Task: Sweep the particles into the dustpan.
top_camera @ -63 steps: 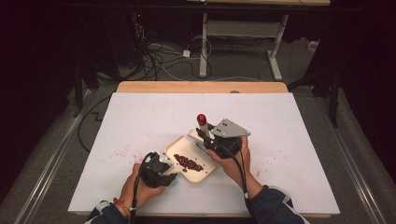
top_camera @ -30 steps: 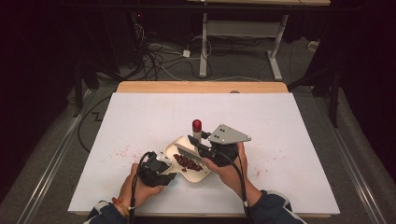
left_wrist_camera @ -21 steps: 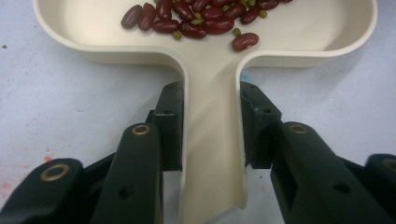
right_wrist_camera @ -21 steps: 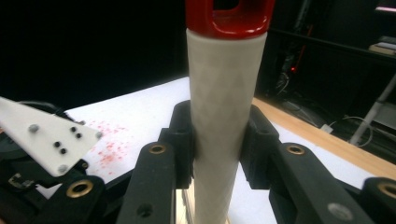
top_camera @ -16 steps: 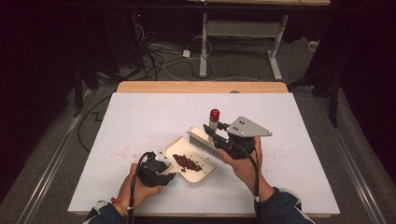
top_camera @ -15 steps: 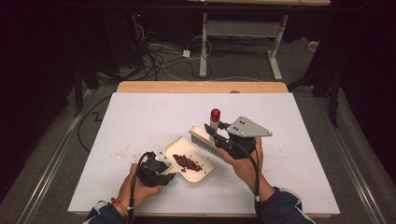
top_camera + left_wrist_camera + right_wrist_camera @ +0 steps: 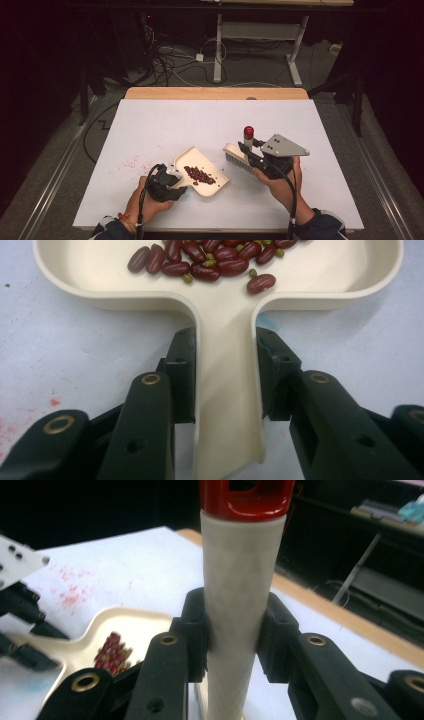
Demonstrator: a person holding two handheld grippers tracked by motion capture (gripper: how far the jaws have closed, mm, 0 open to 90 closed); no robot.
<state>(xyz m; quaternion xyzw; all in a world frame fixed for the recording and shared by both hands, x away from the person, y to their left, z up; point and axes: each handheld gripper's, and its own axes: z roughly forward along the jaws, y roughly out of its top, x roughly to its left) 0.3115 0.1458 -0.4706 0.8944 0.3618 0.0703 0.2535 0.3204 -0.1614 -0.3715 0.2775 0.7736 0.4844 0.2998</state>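
so the job here looks like sweeping spilled beans into a dustpan. the left gripper has the cream dustpan by its handle, and the right gripper has the little brush by its white handle with the red cap on top.

my take on doing this step well: keep the dustpan flat on the table with its open lip pressed down so nothing slips under it, and don't let it tip, since there's a pile of red beans in it. there's a scatter of small reddish bits on the table off to the left of the pan, so i'd guess the brush needs to go round to that side, bristles low, and pull them toward the lip in short strokes. right now the brush sits to the right of the pan, apart from it and nowhere near those bits. also worth turning the pan so its mouth faces the mess.

jaws: in the left gripper view they're closed most of the way, one pad on each side of the dustpan's narrow handle, pressed up against it. grip looks square and centred. in the right gripper view same story, jaws narrowed right in on the brush handle, which stands upright between them, pads touching both sides. neither looks loose from what i can see.
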